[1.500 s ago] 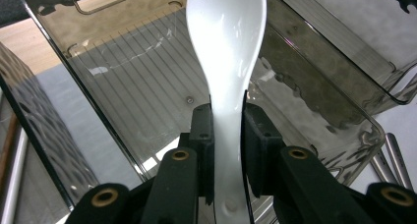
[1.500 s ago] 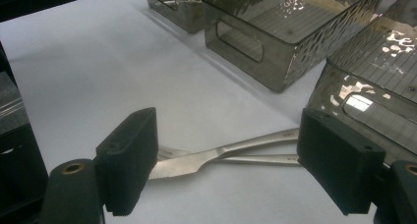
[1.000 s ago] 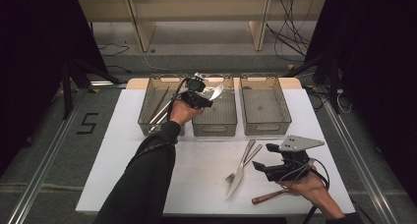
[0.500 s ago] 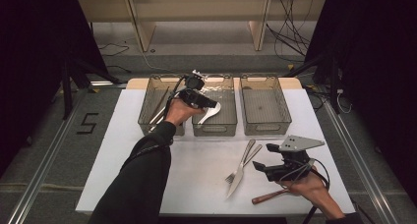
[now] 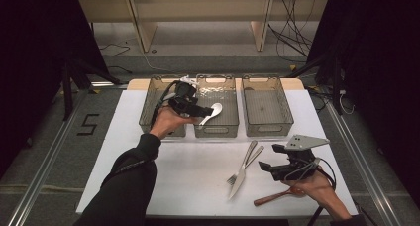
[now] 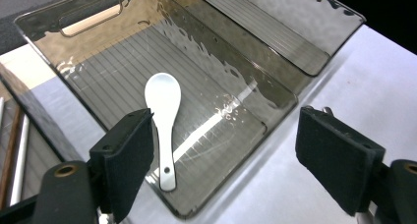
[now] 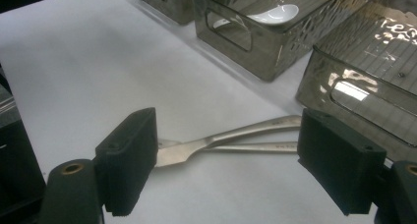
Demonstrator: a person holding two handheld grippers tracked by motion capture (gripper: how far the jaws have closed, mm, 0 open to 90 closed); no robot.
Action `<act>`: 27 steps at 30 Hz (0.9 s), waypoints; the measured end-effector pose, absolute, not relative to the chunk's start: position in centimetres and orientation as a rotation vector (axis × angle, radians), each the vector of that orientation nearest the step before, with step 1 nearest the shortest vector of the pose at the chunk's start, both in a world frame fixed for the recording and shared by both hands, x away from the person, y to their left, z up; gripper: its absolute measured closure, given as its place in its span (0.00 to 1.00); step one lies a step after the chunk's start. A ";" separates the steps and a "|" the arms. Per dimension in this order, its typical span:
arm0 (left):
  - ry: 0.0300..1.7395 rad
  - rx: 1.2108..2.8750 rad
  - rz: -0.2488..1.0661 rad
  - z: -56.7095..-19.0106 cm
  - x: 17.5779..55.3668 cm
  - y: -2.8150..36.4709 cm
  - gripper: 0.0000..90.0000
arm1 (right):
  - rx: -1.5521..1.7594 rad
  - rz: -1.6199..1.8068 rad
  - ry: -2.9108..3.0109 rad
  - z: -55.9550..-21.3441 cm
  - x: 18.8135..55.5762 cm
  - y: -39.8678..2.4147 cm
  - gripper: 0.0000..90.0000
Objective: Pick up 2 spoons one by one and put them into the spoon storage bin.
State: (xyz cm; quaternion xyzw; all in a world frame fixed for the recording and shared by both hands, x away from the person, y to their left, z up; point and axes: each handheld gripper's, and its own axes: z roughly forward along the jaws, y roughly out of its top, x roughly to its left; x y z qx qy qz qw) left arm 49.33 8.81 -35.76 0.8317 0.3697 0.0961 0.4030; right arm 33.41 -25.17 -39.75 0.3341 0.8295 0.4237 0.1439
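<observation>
Left claw [image 6: 223,155] just opened, white spoon [image 6: 163,117] in middle bin [image 6: 88,20], cutlery [image 5: 242,167] nearby

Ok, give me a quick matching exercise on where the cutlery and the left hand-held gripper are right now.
Things:
1. white spoon
2. knife and fork
3. wooden spoon
4. left hand-held gripper

Places or states:
A. on the table by the right hand
B. lying in the middle bin
C. jaws open, nothing between them
D. crossed on the table in front of the bins

Pairs: 1-B, 2-D, 3-A, 4-C
</observation>
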 end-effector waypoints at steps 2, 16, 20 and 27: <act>0.927 2.094 0.240 -35.8 48.8 9.3 0.24 | 0.961 1.209 2.399 -39.8 33.5 -25.3 0.27; 0.876 2.070 0.245 -36.0 44.0 12.5 0.21 | 0.824 0.933 2.653 -41.0 33.5 -26.2 0.25; 0.862 2.058 0.248 -36.1 42.6 13.2 0.20 | 0.782 0.862 2.735 -41.3 33.4 -26.2 0.25; 0.824 2.028 0.260 -36.6 40.6 13.7 0.20 | 0.697 0.686 2.846 -42.3 33.1 -25.7 0.25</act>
